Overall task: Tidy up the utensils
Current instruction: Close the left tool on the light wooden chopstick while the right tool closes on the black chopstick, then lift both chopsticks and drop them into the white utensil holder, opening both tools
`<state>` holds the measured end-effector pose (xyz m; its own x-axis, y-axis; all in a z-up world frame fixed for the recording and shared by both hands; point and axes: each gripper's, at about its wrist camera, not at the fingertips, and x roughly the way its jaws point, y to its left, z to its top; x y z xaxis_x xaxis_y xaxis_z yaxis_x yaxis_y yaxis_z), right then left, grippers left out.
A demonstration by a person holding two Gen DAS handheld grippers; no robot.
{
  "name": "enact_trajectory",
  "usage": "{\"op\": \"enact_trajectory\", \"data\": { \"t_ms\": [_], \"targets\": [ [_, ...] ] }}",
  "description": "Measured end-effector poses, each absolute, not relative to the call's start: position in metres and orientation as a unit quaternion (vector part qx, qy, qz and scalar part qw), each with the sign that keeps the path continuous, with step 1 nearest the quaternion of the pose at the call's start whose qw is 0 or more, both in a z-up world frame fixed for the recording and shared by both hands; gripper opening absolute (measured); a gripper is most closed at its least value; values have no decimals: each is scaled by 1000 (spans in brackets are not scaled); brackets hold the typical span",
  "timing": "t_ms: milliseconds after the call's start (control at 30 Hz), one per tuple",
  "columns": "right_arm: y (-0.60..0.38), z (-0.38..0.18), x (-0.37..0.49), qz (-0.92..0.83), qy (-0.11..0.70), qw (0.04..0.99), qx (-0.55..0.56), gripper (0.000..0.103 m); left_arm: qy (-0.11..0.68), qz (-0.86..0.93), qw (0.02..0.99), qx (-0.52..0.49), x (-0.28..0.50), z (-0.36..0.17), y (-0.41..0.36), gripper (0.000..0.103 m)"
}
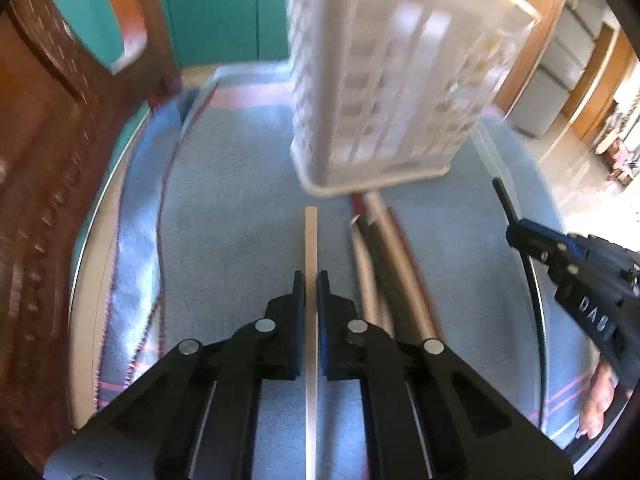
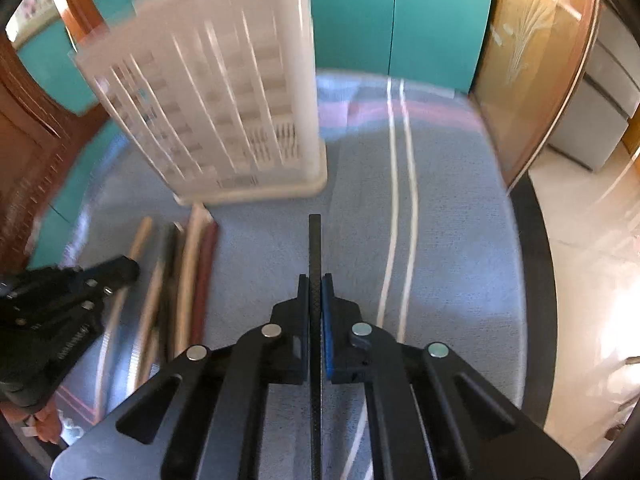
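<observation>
The work surface is a round table with a dark rim (image 2: pixel 538 280), covered by a pale blue cloth (image 1: pixel 240 200) bearing pink bands and two thin white stripes (image 2: pixel 400 200). Behind it stand teal cabinet doors (image 2: pixel 400 20). A carved dark-wood chair back (image 1: pixel 48 140) occupies the left side. To the right, an amber panel with an etched plant motif (image 2: pixel 528 40) is visible — beyond it, grey cabinetry (image 2: pixel 600 112) and a light floor (image 2: pixel 592 260). Strong daylight falls from the right, overexposing that floor area.
</observation>
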<state>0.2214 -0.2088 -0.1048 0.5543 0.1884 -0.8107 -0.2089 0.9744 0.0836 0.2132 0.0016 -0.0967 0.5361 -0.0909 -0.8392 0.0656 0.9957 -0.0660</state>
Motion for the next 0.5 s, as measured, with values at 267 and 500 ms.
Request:
{"op": "enact_trajectory", "data": {
  "t_ms": [267,500],
  "targets": [
    [-248,14,158,159,332,927,75,7,346,-95,933,-32,152,22,8,7],
    [-259,98,147,173,217,951,137,7,186,-88,975,-83,125,126,42,7]
  ]
}}
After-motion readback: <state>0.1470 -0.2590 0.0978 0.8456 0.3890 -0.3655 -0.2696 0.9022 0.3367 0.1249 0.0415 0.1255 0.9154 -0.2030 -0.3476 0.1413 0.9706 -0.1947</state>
